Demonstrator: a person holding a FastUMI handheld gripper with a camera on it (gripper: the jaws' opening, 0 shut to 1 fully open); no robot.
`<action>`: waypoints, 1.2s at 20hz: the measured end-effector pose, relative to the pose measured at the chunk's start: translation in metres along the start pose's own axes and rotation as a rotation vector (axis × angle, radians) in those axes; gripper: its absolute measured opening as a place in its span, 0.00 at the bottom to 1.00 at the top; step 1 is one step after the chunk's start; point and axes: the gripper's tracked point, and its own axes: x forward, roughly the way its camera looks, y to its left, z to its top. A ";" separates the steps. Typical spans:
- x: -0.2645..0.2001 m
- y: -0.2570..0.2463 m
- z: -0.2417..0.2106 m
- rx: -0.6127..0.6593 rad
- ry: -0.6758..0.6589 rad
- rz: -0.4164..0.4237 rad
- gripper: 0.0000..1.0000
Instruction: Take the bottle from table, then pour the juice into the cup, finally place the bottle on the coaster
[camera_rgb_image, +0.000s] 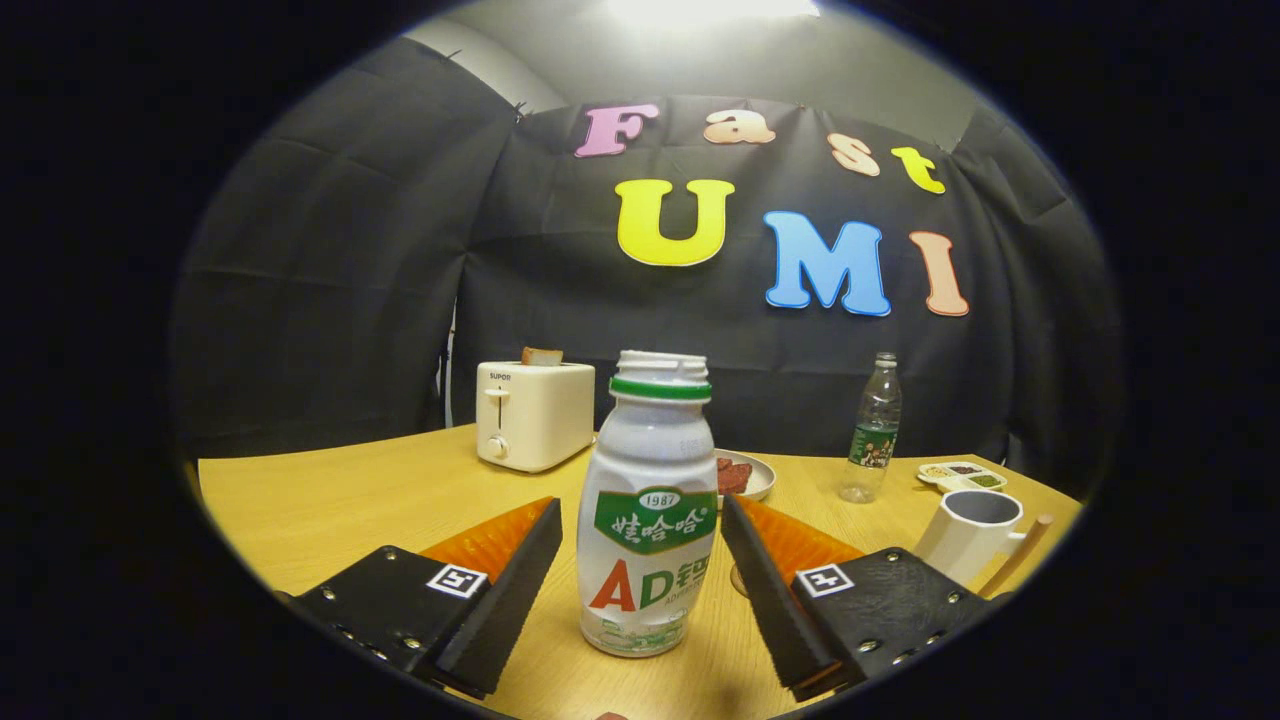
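Observation:
A white juice bottle (650, 510) with a green neck ring and no cap stands upright on the wooden table (330, 500), right between my two fingers. My gripper (640, 520) is open: a gap shows between each finger and the bottle's sides. A white cup (970, 532) with a wooden handle stands to the right, beyond the right finger. A small round edge peeks out beside the right finger (770, 580), behind the bottle; I cannot tell what it is.
A cream toaster (533, 413) with a slice of bread in it stands at the back left. Behind the bottle is a plate (750, 478) with dark red food. A clear water bottle (873, 430) and a small sauce tray (962, 476) stand at the back right.

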 end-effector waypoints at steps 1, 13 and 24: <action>0.003 0.001 -0.001 -0.008 0.007 -0.012 0.93; -0.013 -0.018 0.026 -0.002 0.025 -0.103 0.69; -0.016 -0.053 0.071 0.136 0.017 -0.201 0.69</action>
